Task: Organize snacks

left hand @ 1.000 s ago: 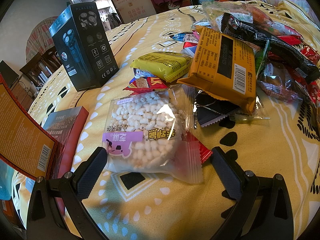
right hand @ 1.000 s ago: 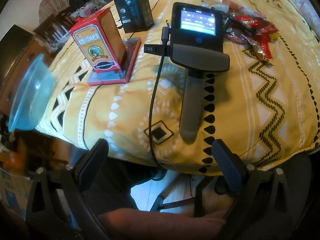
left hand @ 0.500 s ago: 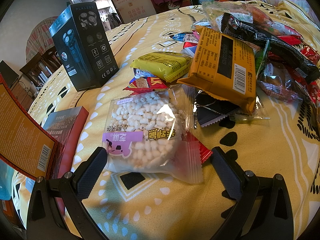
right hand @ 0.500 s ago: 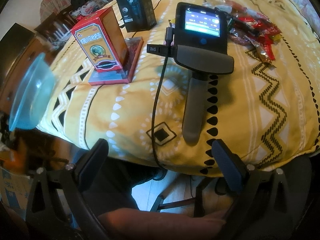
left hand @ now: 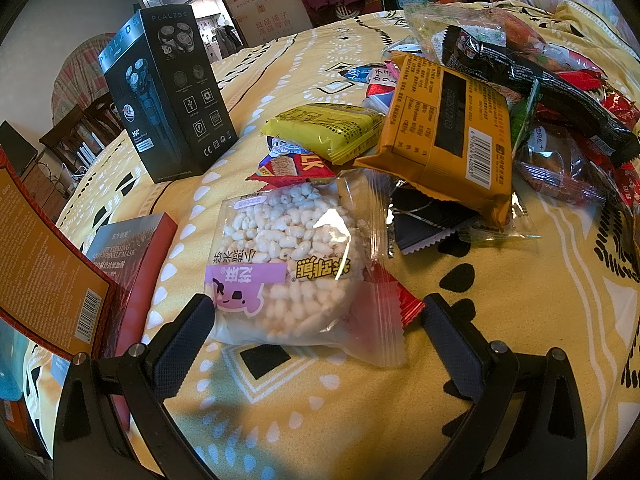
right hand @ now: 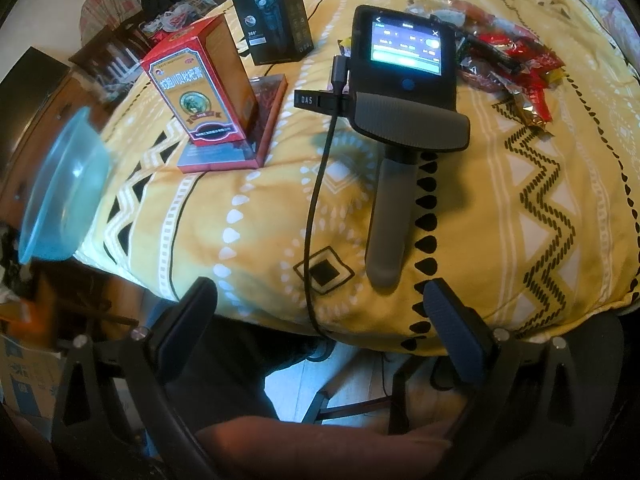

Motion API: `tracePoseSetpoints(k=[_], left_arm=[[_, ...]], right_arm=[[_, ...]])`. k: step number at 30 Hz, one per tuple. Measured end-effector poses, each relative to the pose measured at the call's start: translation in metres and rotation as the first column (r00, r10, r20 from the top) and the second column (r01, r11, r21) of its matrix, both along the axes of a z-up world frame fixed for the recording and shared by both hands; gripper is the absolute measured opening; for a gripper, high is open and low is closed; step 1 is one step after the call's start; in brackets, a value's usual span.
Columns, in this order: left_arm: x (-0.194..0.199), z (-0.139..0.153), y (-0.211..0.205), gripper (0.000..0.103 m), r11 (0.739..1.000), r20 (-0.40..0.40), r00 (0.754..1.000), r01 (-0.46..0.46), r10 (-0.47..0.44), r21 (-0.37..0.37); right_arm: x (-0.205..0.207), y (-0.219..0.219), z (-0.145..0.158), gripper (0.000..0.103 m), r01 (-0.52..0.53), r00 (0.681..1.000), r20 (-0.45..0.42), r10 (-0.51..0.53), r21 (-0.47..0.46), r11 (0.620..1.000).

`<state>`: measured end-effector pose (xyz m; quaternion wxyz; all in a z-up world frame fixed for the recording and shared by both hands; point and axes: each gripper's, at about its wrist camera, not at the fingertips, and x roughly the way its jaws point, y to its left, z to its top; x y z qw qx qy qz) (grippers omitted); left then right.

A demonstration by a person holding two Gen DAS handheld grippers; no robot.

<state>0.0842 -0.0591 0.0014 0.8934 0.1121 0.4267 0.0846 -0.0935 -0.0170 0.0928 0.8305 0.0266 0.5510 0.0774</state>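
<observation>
The yellow patterned bed cover [left hand: 500, 340] carries everything, and it is soft, so a downward push may sink and tilt the packets. The snack pile [left hand: 520, 92] at far right is loosely stacked; a nudge could slide packets off. The puffed-rice packet [left hand: 292, 264] lies near, between the wide-open fingers of the left gripper [left hand: 316, 320], its slick film likely to slip or crush. The right gripper [right hand: 324, 320], also open and empty, hangs off the bed edge near a handheld camera [right hand: 404, 92].
</observation>
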Motion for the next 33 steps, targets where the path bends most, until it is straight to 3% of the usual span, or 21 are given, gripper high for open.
tracePoseSetpoints(k=[22,33], left_arm=[[0.000,0.000,0.000,0.103,1.000,0.000,1.000,0.000,0.000,0.000],[0.000,0.000,0.000,0.103,1.000,0.000,1.000,0.000,0.000,0.000]], right_arm=[[0.010,0.001,-0.004,0.103,-0.044,0.999,-0.011,0.045,0.016,0.999],[0.020,-0.026,0.009,0.103,-0.072,0.996,0.059,0.065,0.110,0.991]])
